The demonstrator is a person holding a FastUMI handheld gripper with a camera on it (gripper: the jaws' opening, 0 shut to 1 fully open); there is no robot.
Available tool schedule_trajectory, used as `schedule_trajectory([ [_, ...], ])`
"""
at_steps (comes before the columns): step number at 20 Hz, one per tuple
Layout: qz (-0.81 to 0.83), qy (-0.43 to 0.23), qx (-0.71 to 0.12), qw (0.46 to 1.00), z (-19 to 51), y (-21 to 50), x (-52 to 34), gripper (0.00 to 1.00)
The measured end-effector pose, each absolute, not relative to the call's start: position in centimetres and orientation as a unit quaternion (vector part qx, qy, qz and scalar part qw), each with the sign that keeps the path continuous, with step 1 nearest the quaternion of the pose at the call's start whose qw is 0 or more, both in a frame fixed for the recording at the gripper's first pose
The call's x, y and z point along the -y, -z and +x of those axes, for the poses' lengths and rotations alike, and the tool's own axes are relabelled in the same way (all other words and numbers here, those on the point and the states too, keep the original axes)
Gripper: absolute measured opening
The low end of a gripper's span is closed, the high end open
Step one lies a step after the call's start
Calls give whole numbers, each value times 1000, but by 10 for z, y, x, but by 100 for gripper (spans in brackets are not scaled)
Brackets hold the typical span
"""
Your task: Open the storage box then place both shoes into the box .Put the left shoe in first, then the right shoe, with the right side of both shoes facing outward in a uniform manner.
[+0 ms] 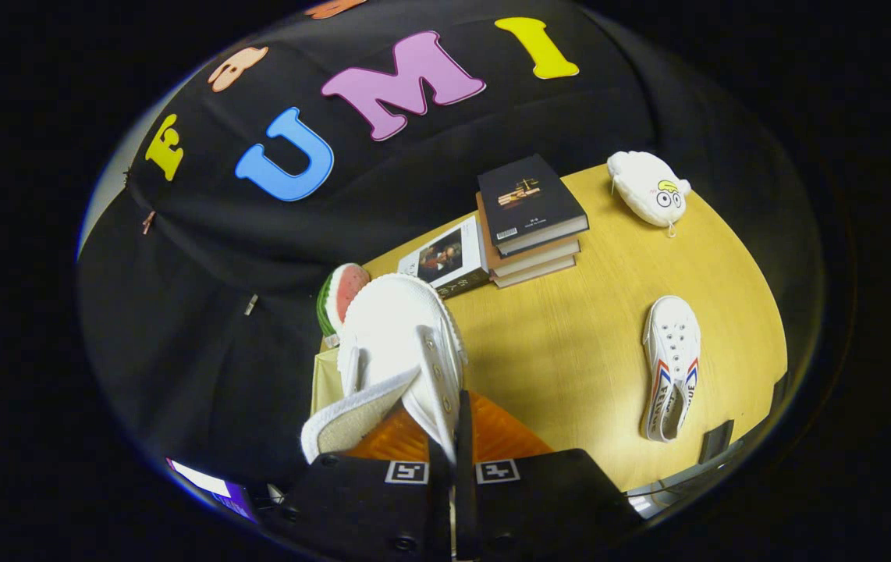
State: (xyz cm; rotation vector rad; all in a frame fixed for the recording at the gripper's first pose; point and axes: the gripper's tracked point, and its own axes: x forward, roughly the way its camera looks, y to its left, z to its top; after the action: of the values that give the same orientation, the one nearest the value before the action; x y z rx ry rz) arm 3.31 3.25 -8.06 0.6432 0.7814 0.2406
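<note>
Between the gripper's fingers: gripper point(453, 437) pinches a white shoe point(402, 343) by its collar, toe pointing away, above the desk point(570, 343) edge. Second shoe point(672, 367) lies right, well apart, lengthwise. Box opening not identifiable; orange surface point(492, 433) below.

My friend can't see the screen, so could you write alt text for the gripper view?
The gripper is shut on a white canvas shoe, held up off a wooden table. Its mate, a second white shoe, lies flat on the table. Beyond are a stack of books, a white plush toy and a watermelon-slice toy.
</note>
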Motion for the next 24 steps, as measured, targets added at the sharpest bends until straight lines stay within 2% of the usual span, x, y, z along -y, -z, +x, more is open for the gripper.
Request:
schedule_trajectory([
  [6, 376, -135, -341, 851, 26, 22, -74, 7],
  [11, 366, -161, -346, 849, 26, 10, -124, 7],
  [17, 348, -193, -375, 837, 38, 29, -208, 7],
  [24, 307, -177, -409, 841, 69, 86, -271, 7],
])
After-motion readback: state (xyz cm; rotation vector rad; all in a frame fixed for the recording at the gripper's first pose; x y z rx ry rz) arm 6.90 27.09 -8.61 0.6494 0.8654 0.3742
